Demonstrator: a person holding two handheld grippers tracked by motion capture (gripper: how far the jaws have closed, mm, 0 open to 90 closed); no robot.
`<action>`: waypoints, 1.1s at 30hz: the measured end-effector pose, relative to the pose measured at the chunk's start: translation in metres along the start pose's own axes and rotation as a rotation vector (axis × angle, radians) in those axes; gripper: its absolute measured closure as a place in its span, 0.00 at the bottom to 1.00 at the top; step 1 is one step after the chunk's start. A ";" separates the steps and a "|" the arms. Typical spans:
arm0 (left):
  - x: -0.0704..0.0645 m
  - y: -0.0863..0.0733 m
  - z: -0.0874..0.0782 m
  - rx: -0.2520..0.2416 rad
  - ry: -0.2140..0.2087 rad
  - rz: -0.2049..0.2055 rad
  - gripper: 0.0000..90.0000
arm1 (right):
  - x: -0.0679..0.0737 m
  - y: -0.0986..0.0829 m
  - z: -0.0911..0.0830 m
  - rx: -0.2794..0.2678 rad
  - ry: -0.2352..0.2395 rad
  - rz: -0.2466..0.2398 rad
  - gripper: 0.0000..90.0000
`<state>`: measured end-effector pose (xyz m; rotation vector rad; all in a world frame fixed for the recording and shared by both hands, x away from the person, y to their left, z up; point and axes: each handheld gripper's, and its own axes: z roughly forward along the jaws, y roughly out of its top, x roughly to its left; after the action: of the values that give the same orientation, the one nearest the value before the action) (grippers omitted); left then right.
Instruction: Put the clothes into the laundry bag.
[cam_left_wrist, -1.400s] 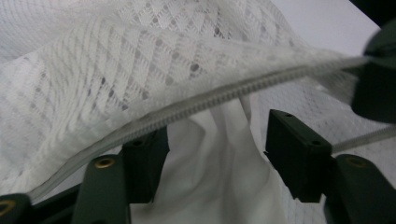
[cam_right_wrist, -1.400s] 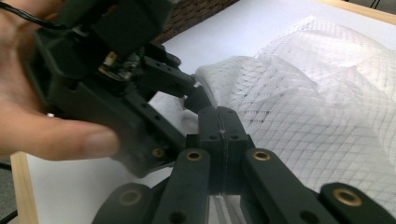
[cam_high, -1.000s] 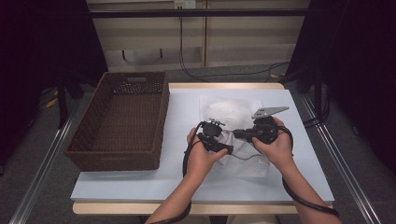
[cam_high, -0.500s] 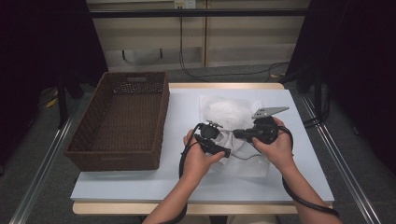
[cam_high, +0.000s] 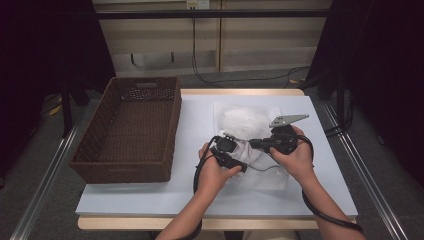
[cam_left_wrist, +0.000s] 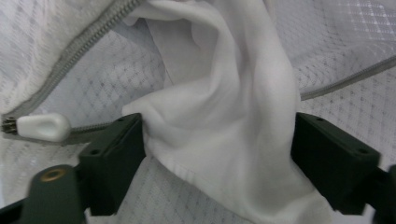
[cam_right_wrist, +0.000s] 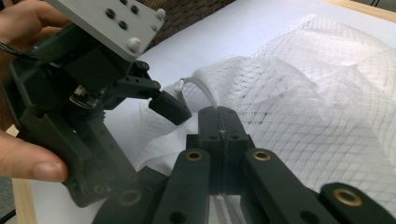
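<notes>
one tabletop (cam_high: 150, 200), pale blue, with dark room around it and cables on the floor behind. one brown basket (cam_high: 131, 127) at its left. one white mesh bag (cam_high: 245, 120) with a zipper (cam_left_wrist: 70, 51) lies in the middle. two claws: the left claw (cam_left_wrist: 219, 140) is apart around white cloth (cam_left_wrist: 224, 112) poking from the bag; the right claw (cam_right_wrist: 219, 126) is clamped on the bag's edge.

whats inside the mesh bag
White cloth spills out of the mesh bag through its open zipper, between the open left gripper jaws. How much more is inside is hidden by the mesh.
</notes>
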<state>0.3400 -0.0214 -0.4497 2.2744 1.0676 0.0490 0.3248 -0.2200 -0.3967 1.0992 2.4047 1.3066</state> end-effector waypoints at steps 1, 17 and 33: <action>0.000 0.000 0.001 -0.003 -0.009 -0.011 0.26 | 0.000 0.000 0.000 0.000 0.000 0.000 1.00; 0.001 -0.002 0.009 0.025 -0.015 -0.043 0.69 | 0.000 -0.001 0.002 0.013 0.001 -0.002 1.00; -0.004 0.004 0.005 0.059 -0.020 -0.043 0.90 | -0.001 -0.001 0.001 0.011 0.005 0.004 1.00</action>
<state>0.3415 -0.0291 -0.4504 2.2982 1.1208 -0.0225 0.3258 -0.2204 -0.3986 1.1049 2.4177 1.3001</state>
